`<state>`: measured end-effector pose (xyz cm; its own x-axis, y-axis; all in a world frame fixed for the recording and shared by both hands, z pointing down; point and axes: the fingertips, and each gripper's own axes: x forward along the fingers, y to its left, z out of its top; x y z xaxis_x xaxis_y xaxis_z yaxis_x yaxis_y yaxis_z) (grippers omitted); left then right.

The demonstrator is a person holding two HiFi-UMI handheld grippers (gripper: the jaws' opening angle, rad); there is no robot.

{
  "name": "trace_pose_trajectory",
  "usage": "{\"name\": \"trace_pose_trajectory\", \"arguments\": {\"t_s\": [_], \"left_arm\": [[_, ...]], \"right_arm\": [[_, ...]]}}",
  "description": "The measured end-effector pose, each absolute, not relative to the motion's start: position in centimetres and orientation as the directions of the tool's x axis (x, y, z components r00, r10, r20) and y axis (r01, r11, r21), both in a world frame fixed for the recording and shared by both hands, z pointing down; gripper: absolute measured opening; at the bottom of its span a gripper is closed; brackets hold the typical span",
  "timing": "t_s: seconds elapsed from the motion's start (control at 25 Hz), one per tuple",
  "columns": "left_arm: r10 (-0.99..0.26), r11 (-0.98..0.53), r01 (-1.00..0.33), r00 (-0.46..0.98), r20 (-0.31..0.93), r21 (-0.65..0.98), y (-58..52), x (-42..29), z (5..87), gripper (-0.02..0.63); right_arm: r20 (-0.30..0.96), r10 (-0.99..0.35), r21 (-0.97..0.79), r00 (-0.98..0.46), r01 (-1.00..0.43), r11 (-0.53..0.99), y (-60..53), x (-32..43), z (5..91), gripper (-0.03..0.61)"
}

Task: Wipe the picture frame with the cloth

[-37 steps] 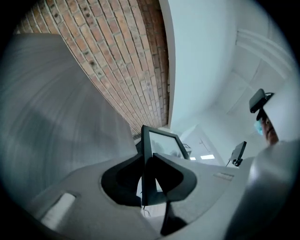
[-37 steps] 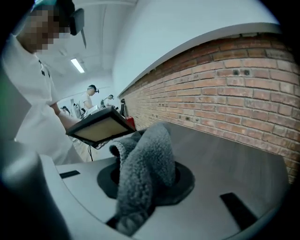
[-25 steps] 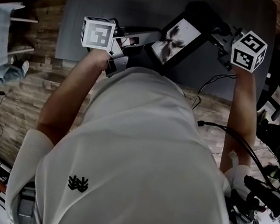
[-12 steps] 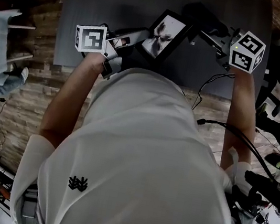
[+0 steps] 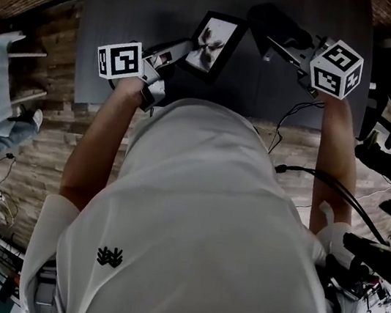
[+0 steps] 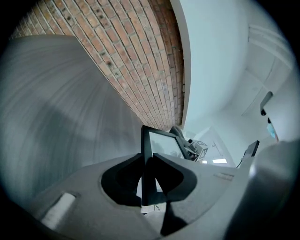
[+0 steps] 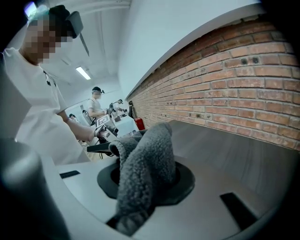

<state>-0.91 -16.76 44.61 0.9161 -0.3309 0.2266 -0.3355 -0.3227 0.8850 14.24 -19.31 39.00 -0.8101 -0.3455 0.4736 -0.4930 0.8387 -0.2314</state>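
The black picture frame [image 5: 212, 46], which holds a pale flower-like print, hangs tilted over the dark grey table [image 5: 132, 0]. My left gripper [image 5: 174, 53] is shut on the frame's lower left edge. In the left gripper view that edge [image 6: 148, 159] stands upright between the jaws of the left gripper [image 6: 149, 183]. My right gripper [image 5: 277, 45] sits to the right of the frame, shut on a dark grey fleecy cloth [image 5: 277, 23]. In the right gripper view the cloth [image 7: 145, 168] bulges out of the right gripper [image 7: 146, 190], a little apart from the frame [image 7: 99, 148].
A brick wall [image 7: 225, 89] runs along the table's far side. Wood flooring [image 5: 43, 134] lies below the table's near edge, and cables [image 5: 310, 179] trail at my right. Another person [image 7: 97, 107] stands far off by a red object [image 7: 139, 124].
The left gripper has carried the frame leftward and farther out over the table, lower than before. The frame now stands more upright in view. The right gripper with the cloth has barely moved.
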Motion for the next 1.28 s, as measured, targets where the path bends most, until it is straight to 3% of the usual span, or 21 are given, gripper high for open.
{"name": "trace_pose_trajectory", "arguments": {"t_s": [0.44, 0.68, 1.28], "left_arm": [[-0.416, -0.275, -0.452, 0.852, 0.319, 0.849, -18.3, -1.9, 46.2, 0.077], [-0.492, -0.240, -0.541, 0.784, 0.380, 0.806, -20.3, -4.7, 46.8, 0.077], [-0.535, -0.238, -0.679, 0.688, 0.489, 0.694, -20.3, -3.9, 48.6, 0.077]], "right_arm": [[0.553, -0.400, -0.136, -0.731, -0.552, 0.823, -17.2, 13.4, 41.0, 0.091], [0.569, -0.345, -0.192, -0.746, -0.529, 0.827, -15.5, 9.0, 43.1, 0.091], [0.608, -0.363, -0.278, -0.707, -0.617, 0.736, -5.9, 8.3, 47.2, 0.091]]}}
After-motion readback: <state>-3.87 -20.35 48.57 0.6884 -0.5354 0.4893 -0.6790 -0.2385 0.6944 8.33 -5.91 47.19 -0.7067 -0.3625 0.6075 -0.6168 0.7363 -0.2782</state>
